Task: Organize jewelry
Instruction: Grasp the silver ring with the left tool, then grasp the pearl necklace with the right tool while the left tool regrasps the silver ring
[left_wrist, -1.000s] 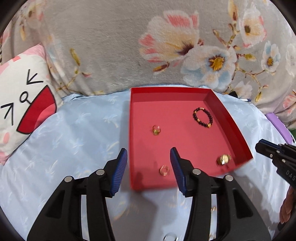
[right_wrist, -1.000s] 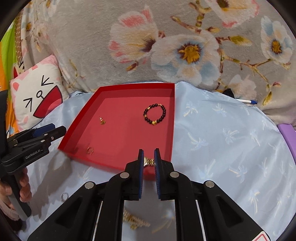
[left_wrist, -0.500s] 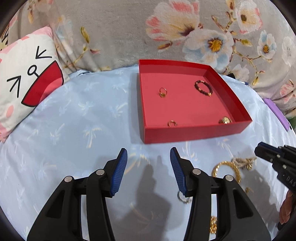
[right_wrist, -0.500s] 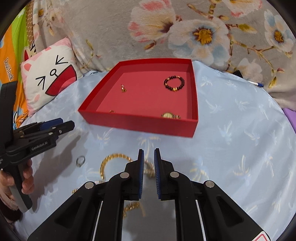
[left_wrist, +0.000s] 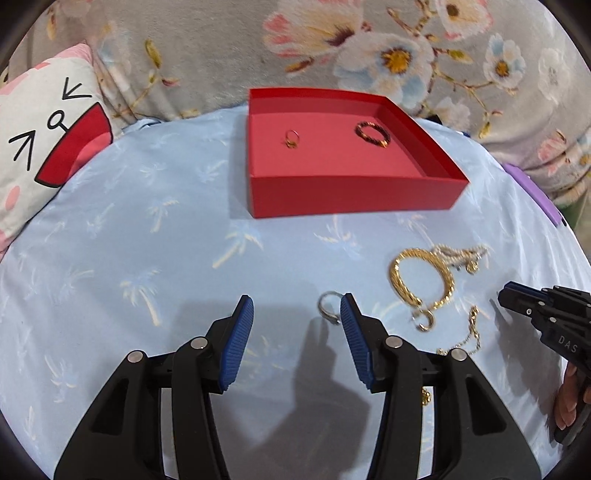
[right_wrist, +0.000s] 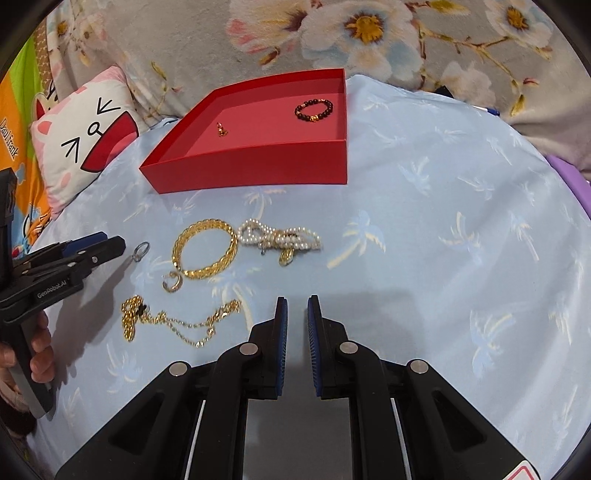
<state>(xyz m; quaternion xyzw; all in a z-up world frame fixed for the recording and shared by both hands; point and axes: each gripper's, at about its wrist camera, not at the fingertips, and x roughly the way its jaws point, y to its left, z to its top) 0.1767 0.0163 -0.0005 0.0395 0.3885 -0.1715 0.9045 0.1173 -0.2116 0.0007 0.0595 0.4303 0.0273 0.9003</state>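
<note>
My left tongs (left_wrist: 295, 310) hover low over the pale blue bedspread (left_wrist: 147, 240), their jaws opening and empty, with a small silver ring (left_wrist: 328, 306) lying on the cloth just inside the right-hand pad. My right tongs (right_wrist: 295, 310) hang nearly closed on nothing, a narrow slit between the pads, over bare cloth beside the loose pile. That pile, a gold bangle (right_wrist: 205, 248), a pearl strand (right_wrist: 280, 238), a small hoop earring (right_wrist: 173, 282) and a gold chain (right_wrist: 177, 321), sits in front of the red tray (right_wrist: 258, 166), where a dark beaded bracelet (right_wrist: 314, 110) and a small gold ring (right_wrist: 221, 129) already lie.

The silver ring looks to be my next pick. To do it well I judge I should shift the left tongs sideways until the ring sits midway between the pads, lower the tips to the cloth, then close gently. The ring is thin and lies flat, so the pads could skate over it or pinch up a fold of fabric instead.
</note>
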